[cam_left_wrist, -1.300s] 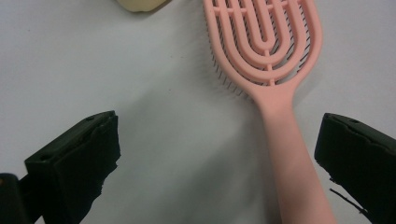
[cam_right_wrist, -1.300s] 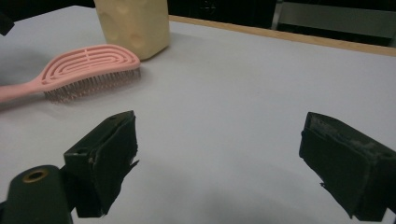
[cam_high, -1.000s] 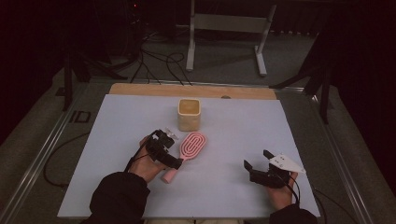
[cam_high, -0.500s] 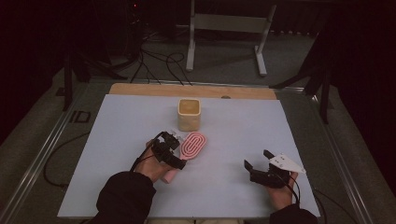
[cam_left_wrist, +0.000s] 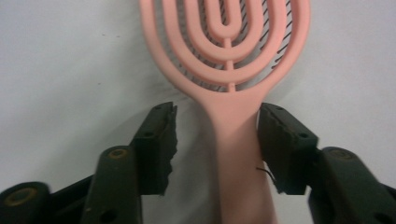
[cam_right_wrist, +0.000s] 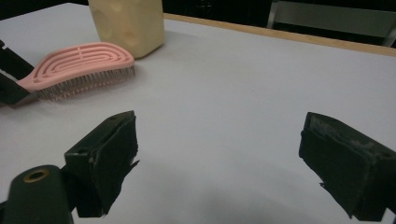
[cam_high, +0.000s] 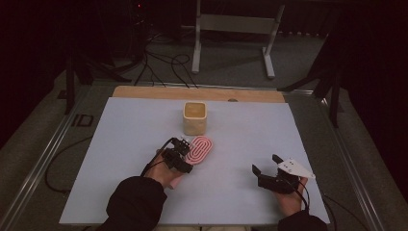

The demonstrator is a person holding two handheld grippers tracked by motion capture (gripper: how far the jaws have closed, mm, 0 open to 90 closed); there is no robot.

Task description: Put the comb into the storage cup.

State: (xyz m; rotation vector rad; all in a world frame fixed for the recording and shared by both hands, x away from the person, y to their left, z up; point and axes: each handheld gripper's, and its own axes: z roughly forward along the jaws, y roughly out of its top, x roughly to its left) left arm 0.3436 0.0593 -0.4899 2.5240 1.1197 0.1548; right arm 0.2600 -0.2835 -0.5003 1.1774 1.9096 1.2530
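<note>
A pink hairbrush (cam_high: 201, 148) lies bristles down on the white table mat, its head toward a yellowish cup. In the left gripper view its handle (cam_left_wrist: 236, 154) runs between my left gripper's (cam_left_wrist: 217, 140) jaws. These jaws have just been closing: the right pad touches the handle, while a gap remains at the left pad. In the high view my left gripper (cam_high: 185, 156) sits over the handle. At the front right, my right gripper (cam_high: 265, 163) rests open with nothing between its fingers (cam_right_wrist: 219, 154). The right gripper view has the brush (cam_right_wrist: 79, 63) at far left.
A yellowish square cup (cam_high: 195, 118) stands upright just behind the brush head, and it appears again in the right gripper view (cam_right_wrist: 128, 23). A wooden strip (cam_high: 192, 93) borders the mat's far edge. A metal stand (cam_high: 231, 24) and floor cables lie beyond the table.
My left gripper has moved right from beside the brush onto its handle, and its jaws have narrowed around it. The brush and my right gripper have stayed in place.
</note>
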